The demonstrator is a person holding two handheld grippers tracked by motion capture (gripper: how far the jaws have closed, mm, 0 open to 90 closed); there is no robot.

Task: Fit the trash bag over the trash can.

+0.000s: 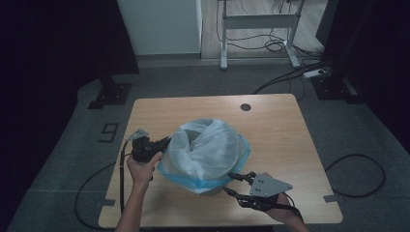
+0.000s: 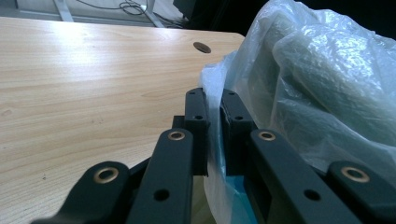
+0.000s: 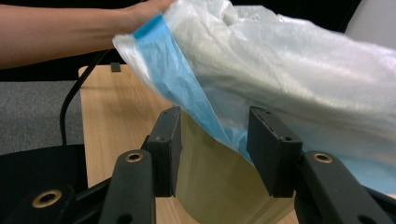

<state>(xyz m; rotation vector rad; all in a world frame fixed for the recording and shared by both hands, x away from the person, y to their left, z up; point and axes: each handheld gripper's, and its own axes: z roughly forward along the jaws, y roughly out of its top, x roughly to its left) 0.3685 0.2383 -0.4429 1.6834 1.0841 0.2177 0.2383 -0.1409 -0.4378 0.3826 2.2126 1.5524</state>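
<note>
A small pale bin [image 3: 219, 186] stands in the middle of the wooden table [image 1: 270, 125], draped with a translucent plastic bag [image 1: 208, 150] that has a blue band [image 3: 173, 74] along its edge. My left gripper [image 1: 164, 143] is at the bag's left side and is shut on a fold of the bag [image 2: 212, 135]. My right gripper [image 1: 231, 184] is at the bin's near right side, open, its jaws on either side of the bag's blue hem [image 3: 224, 135] and the bin wall.
A round cable hole [image 1: 245, 107] sits near the table's far edge. Cables trail on the grey floor [image 1: 358, 169] to the right and left. A white desk frame [image 1: 258, 29] stands beyond the table.
</note>
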